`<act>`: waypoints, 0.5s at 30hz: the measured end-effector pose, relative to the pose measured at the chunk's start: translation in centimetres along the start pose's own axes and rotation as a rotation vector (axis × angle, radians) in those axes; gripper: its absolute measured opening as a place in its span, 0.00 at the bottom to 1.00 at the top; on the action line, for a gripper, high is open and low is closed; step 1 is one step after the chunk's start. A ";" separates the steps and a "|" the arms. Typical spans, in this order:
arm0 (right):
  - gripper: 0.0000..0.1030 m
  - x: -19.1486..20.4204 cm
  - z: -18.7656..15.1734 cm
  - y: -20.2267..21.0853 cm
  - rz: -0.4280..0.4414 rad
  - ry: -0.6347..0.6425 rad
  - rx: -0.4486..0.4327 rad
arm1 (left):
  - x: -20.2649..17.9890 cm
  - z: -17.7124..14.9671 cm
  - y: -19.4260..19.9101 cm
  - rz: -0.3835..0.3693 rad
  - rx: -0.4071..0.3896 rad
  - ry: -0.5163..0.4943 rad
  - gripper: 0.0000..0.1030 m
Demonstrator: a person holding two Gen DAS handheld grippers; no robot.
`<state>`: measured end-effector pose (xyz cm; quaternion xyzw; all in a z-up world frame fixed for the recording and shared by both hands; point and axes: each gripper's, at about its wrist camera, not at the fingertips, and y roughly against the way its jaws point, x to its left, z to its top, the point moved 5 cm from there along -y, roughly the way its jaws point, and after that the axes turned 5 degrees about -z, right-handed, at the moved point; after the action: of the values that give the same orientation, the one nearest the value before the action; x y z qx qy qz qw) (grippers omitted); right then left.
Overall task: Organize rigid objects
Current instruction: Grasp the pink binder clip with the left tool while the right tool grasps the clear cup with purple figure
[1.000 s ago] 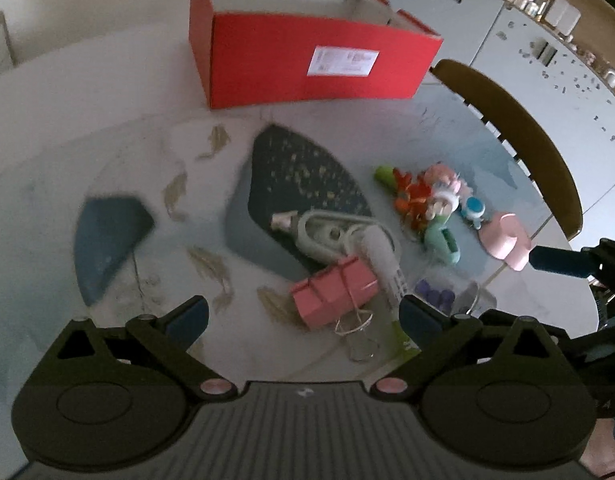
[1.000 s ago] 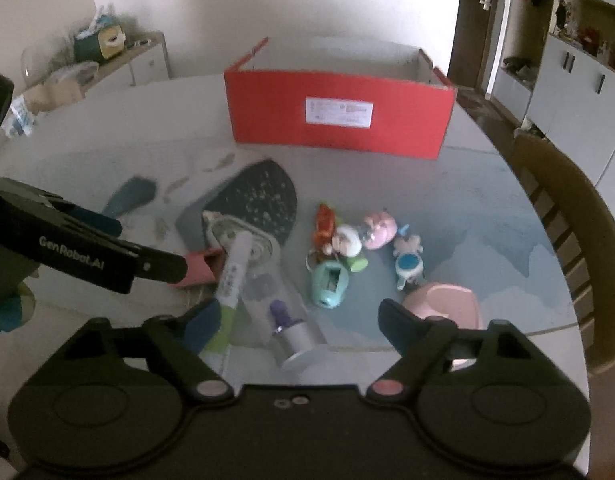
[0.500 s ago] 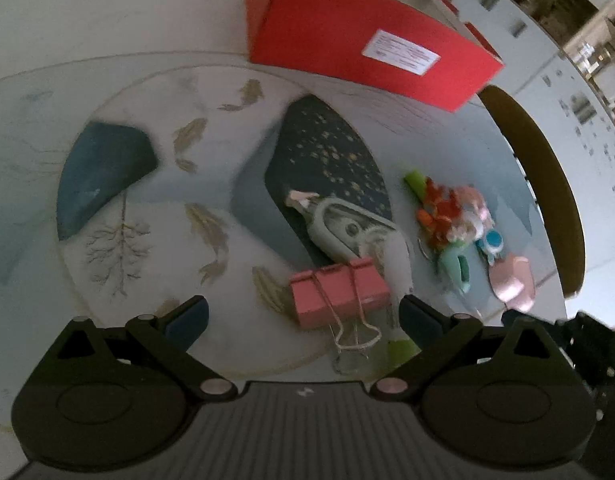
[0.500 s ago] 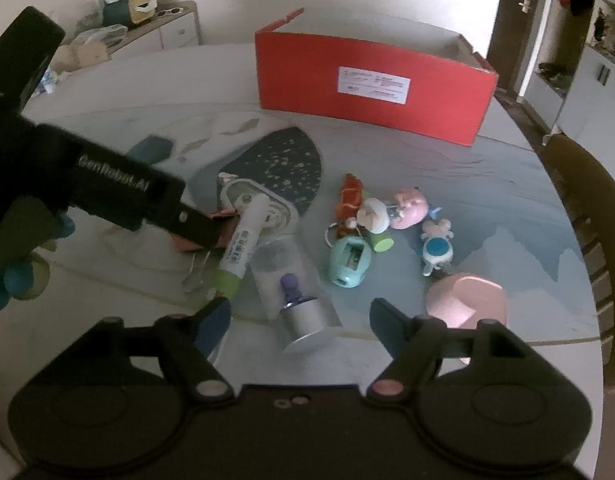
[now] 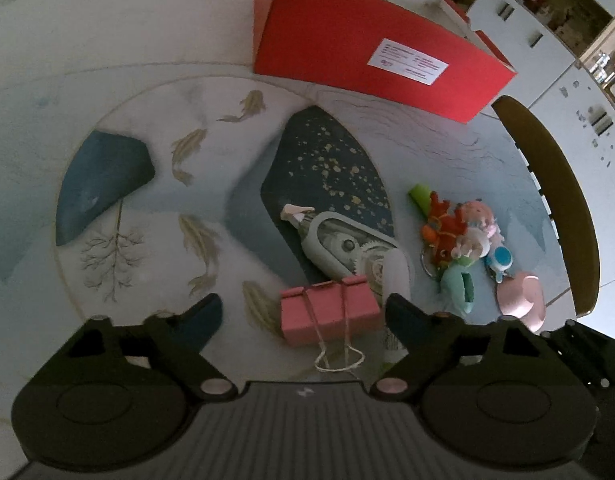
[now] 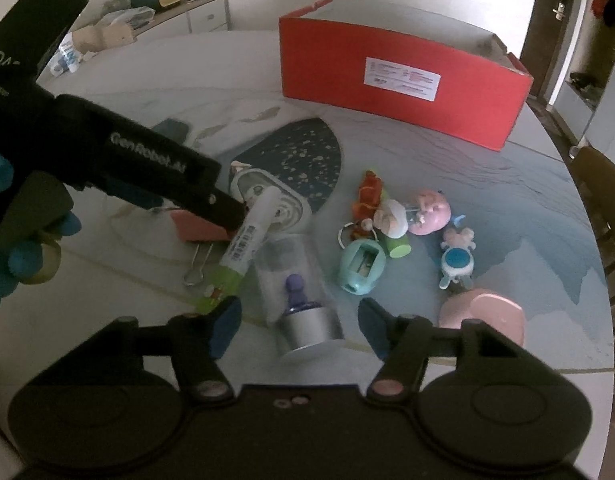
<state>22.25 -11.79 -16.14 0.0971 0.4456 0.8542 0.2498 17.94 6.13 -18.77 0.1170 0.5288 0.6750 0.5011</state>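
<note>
While the red box (image 6: 399, 80) interior is hidden, left gripper (image 5: 303, 312) and right gripper (image 6: 297, 320) are closing, ungripped, around pink binder clip (image 5: 327, 312) and clear-capped stamp (image 6: 299, 304).

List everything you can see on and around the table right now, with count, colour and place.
Box: one, red, far side of table.
Binder clip: one, pink, between the left jaws, not yet pinched.
Glue stick: one, white and green, beside the clip.
Correction tape: one, pale grey, behind the clip.
Clear capsule: one, silver base, purple figure inside, between the right jaws.
Sharpener: one, teal, centre.
Small toys: several, mixed colours, right of centre.
Pink holder: one, near right.
Chair: one, brown, right.
Left gripper: jaws closing.
Right gripper: jaws closing.
</note>
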 end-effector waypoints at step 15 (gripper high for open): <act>0.39 -0.1 -0.3 -0.7 0.009 -0.005 0.020 | -0.5 -0.2 0.2 -0.002 -0.014 -0.022 0.50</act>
<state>22.46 -11.74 -16.85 0.1040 0.4529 0.8506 0.2461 17.93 5.60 -18.53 0.1204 0.5186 0.6768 0.5085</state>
